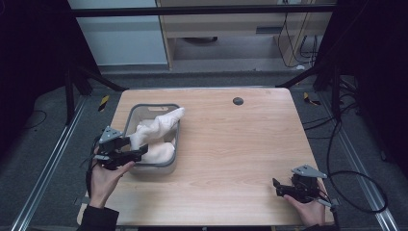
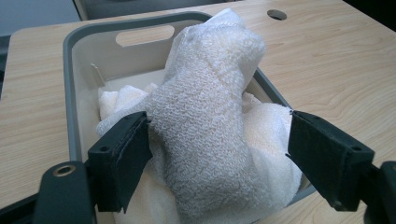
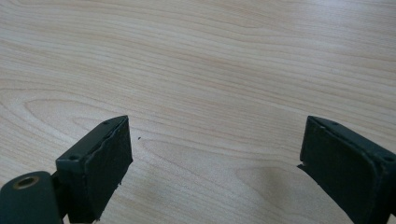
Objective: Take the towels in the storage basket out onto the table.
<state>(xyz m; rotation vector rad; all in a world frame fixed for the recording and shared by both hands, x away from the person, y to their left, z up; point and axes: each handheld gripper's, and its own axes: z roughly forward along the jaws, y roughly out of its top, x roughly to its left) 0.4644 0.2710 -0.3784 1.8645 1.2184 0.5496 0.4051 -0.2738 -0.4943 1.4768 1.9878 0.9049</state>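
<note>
A grey plastic basket [image 1: 153, 106] stands on the left part of the wooden table [image 1: 240, 144]. White towels [image 1: 159, 126] fill it, and one rolled towel sticks up over the far right rim. My left gripper [image 1: 137, 150] is at the basket's near left corner. In the left gripper view that gripper [image 2: 219, 158] is open, its jaws on either side of the upright towel [image 2: 205, 107]; the left jaw touches the cloth and the right jaw stands clear of it. My right gripper [image 1: 275, 186] rests low near the front right edge, open [image 3: 215, 163] over bare wood.
A round dark cable hole [image 1: 237, 101] sits near the table's far edge. Bare tabletop [image 3: 210, 70] lies between the basket and the right gripper. Cables loop on the floor to the right of the table [image 1: 356, 192]. The basket has a handle slot [image 2: 144, 35] in its far wall.
</note>
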